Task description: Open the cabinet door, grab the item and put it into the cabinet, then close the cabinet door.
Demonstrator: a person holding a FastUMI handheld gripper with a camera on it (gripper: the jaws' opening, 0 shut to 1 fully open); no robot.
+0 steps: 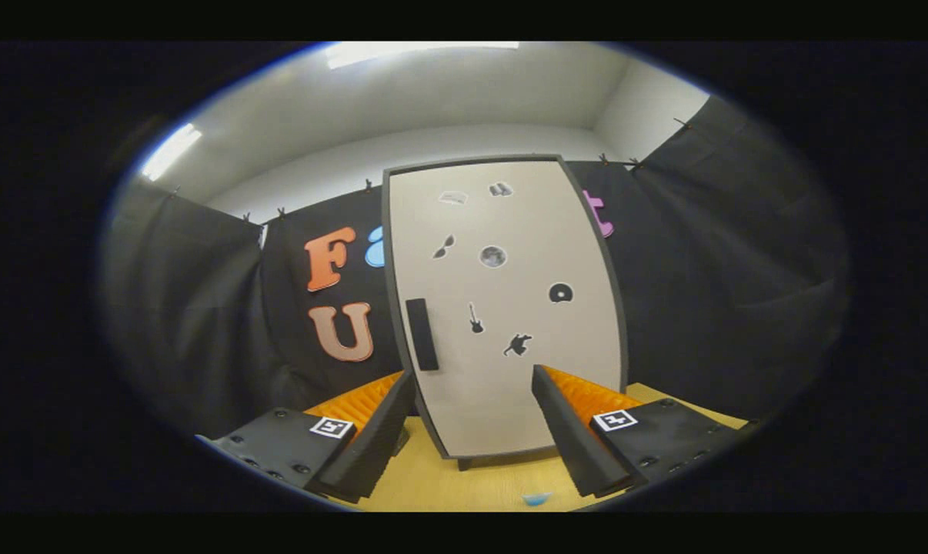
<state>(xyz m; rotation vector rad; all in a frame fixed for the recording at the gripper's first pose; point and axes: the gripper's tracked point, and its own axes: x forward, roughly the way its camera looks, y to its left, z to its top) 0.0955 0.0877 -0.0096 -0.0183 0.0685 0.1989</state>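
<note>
Facing the cabinet, the gripper point(472, 431) holds its two fingers wide apart with nothing between them. Just ahead, low between the fingertips, a small pale-blue item point(535, 498) lies on the yellow tabletop point(433, 481). Beyond stands the tall beige cabinet door with a dark frame point(502, 308), closed. Its black vertical bar handle point(422, 334) sits near the door's left edge, above and just beyond the left finger, its long axis upright.

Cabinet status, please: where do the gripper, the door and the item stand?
Gripper open, holding nothing. Cabinet door shut, handle just beyond the fingers. Small blue item on table, between fingers.
</note>
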